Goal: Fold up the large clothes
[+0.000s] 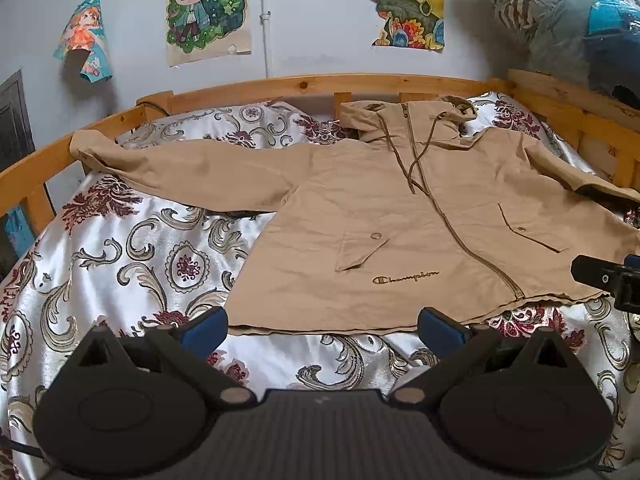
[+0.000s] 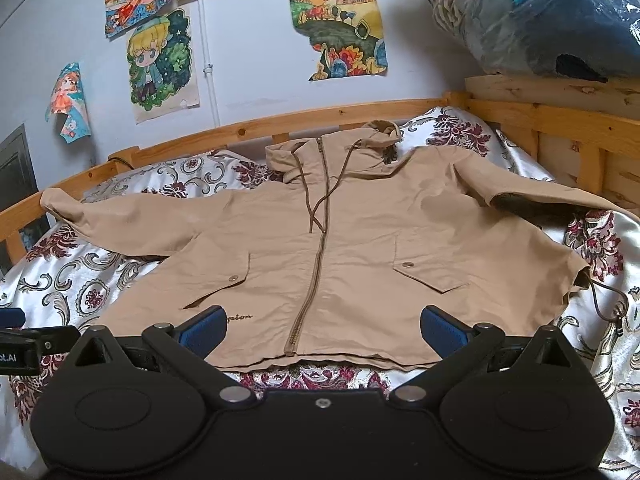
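Observation:
A tan hooded jacket (image 1: 400, 216) lies spread flat, front up and zipped, on a patterned bedspread (image 1: 132, 264); both sleeves are stretched out sideways. In the right wrist view the same jacket (image 2: 340, 248) fills the middle. My left gripper (image 1: 323, 326) is open, hovering just short of the jacket's hem near its left corner, holding nothing. My right gripper (image 2: 323, 326) is open too, at the hem below the zipper's end, with its blue pads (image 2: 442, 330) over the cloth edge. Each gripper shows at the edge of the other's view.
A wooden bed rail (image 1: 304, 84) runs along the far side and around the right end (image 2: 560, 128). Drawings (image 1: 208, 8) hang on the wall behind. A plastic-wrapped bundle (image 2: 540, 16) sits on the upper right ledge. A drawstring (image 2: 608, 300) trails from the hem's right corner.

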Demonstrator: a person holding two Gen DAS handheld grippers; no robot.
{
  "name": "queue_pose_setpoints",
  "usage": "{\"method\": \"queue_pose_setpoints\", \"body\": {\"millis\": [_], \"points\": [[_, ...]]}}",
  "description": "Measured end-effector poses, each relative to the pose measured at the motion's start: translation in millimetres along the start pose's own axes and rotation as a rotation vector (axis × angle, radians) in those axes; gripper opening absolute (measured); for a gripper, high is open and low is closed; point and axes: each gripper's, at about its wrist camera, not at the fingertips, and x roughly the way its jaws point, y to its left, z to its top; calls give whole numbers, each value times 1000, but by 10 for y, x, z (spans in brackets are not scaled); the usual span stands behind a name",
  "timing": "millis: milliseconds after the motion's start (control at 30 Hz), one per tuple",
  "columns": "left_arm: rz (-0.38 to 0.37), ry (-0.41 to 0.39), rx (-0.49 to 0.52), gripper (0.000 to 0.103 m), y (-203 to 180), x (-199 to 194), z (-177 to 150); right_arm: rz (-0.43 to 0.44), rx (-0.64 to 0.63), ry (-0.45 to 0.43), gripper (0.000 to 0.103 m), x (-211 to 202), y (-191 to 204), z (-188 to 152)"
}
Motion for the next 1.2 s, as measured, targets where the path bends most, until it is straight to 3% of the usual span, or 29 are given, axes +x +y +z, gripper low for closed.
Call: {"method": "queue_pose_setpoints", "body": {"millis": [267, 433, 500, 567, 833, 900, 967, 1100, 1200], "points": [[4, 22, -2, 103, -4, 52, 1, -47, 4, 12, 102, 1, -10, 9], [36, 145, 104, 103, -113, 285, 201, -268, -40, 50, 102, -13, -90, 132], [54, 136, 175, 103, -164, 350, 321, -344, -32, 27, 102, -75, -216, 244], [52, 118, 238, 103, -228, 398, 473, -368, -9, -4, 102, -160, -376, 367], [-74, 156, 296, 103, -586, 728, 1067, -378, 212, -10, 103, -292, -1331, 857], [-93, 166, 314, 103, -691, 842, 1176, -419, 257, -8, 102, -275, -1594, 947], [-114, 143, 334, 103, -802, 951, 1247, -468, 249, -9, 100, -242, -1811, 1023], [-180, 68, 343, 103, -1038, 1210, 1248, -620, 111, -19, 95, -155, -2113, 1070], [-235, 1, 276, 103, -1157, 1400, 1184, -693, 32, 7, 81, 7, -2344, 1071]]}}
